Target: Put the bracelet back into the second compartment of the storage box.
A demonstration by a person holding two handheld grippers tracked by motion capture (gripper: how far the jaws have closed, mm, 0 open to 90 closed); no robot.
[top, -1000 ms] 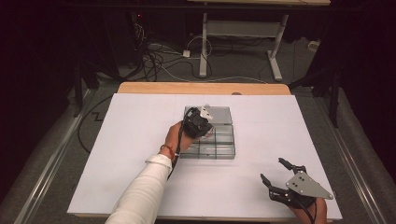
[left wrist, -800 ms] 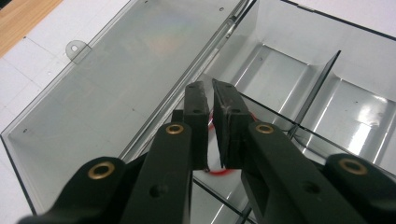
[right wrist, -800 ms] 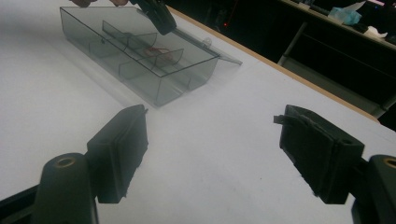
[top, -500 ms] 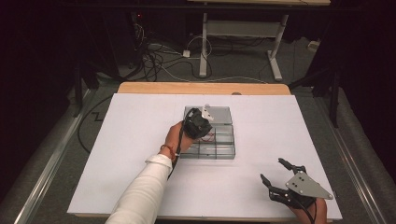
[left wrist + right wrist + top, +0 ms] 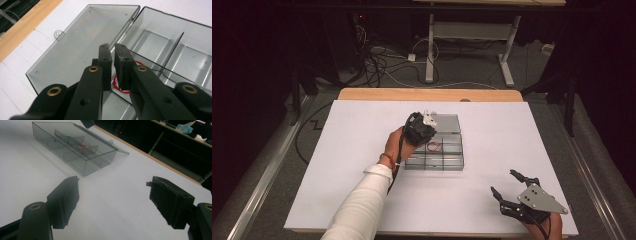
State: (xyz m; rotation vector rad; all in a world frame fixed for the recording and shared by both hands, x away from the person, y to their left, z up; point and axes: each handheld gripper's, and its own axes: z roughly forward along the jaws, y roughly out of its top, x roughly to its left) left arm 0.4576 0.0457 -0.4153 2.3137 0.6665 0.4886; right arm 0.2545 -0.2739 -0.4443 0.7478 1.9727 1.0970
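— Over the clear compartment box (image 5: 439, 149), centre of the white table (image 5: 342, 150): left gripper (image 5: 423, 131), held by a white-sleeved arm (image 5: 362, 200) from the bottom edge.

— Lid?

— Open, lying flat on the far side. Red band (image 5: 434, 146) in a middle compartment, just beside the gripper.

— Jaw state, left?

— Hidden under the gripper body; cannot tell here.

— Right gripper (image 5: 509, 192)?

— Near corner, well apart from the box, jaws spread wide, nothing between.

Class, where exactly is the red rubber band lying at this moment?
In the high view the red rubber band lies in a middle compartment of the open clear plastic organizer box at the table's centre, just below the left gripper; the left gripper view shows it behind the nearly closed jaws.
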